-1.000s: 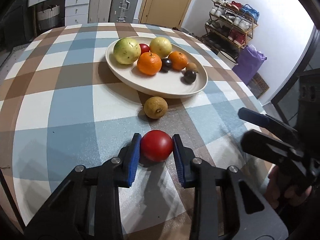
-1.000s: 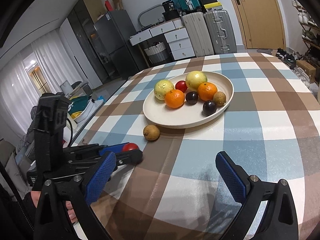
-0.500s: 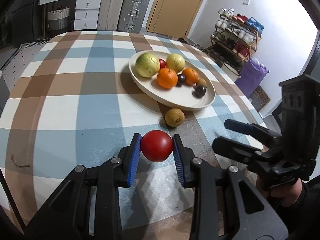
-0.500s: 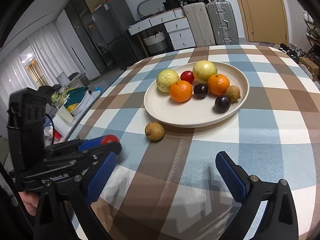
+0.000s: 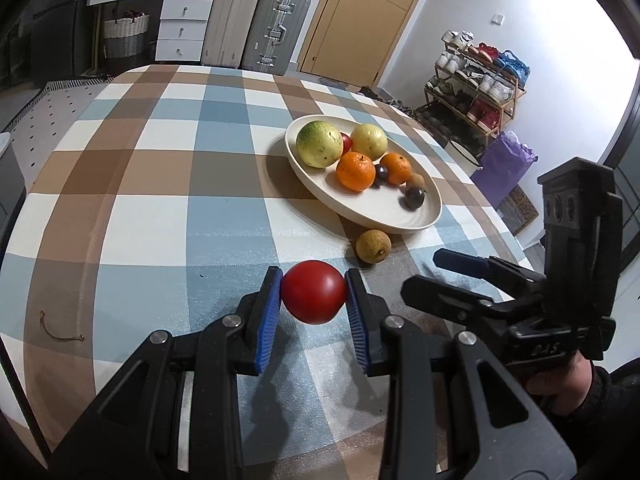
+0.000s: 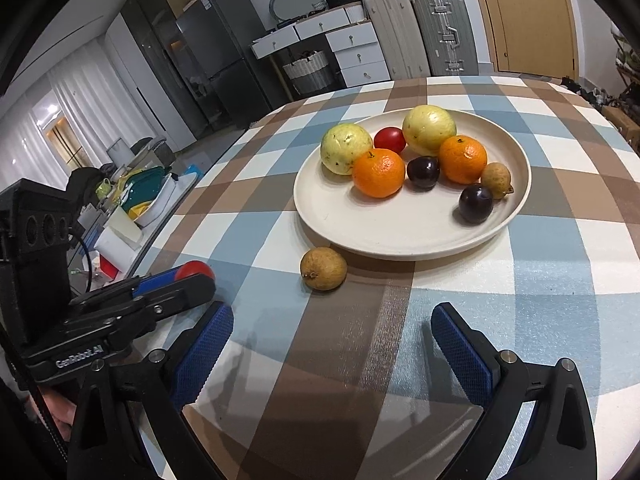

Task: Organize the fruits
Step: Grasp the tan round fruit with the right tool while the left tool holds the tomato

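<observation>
My left gripper [image 5: 313, 298] is shut on a red tomato [image 5: 313, 297], held just above the checked tablecloth; in the right wrist view the tomato [image 6: 195, 270] peeks out past that gripper's fingers at the left. A small brown fruit [image 5: 373, 246] [image 6: 323, 268] lies on the cloth in front of the cream plate [image 5: 384, 216] [image 6: 400, 236]. The plate holds two yellow-green guavas, two oranges, a red tomato, two dark plums and a small brown fruit. My right gripper [image 6: 332, 336] stands open over the cloth, short of the loose brown fruit, with nothing between its fingers.
The round table's edge curves close on the left and right. A bit of brown string [image 5: 60, 330] lies on the cloth at the left. Suitcases, a drawer unit and a door stand beyond the table; a shoe rack [image 5: 476, 92] is at the right.
My left gripper has lifted the tomato off the cloth and drawn back to the left, so the plate sits further right. My right gripper has moved closer to the loose brown fruit.
</observation>
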`<action>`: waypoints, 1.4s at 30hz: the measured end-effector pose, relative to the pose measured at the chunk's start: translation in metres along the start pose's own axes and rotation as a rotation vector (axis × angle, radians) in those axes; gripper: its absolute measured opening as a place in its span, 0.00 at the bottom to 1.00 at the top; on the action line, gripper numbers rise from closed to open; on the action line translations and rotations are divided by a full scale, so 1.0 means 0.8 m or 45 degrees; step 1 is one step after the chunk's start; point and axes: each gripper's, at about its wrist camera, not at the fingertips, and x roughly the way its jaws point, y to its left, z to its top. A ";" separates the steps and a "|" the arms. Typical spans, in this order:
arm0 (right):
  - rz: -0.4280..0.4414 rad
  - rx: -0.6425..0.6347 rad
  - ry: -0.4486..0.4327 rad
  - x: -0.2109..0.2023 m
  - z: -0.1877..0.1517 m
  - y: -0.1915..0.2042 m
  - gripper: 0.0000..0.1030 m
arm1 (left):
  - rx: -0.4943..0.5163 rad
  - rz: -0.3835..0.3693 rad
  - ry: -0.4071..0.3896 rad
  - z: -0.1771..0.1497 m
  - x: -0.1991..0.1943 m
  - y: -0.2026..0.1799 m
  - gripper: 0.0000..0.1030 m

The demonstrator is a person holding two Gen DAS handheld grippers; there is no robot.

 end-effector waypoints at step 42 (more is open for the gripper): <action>0.127 0.013 -0.080 0.004 0.024 0.009 0.27 | -0.015 -0.004 -0.011 0.009 -0.016 -0.009 0.28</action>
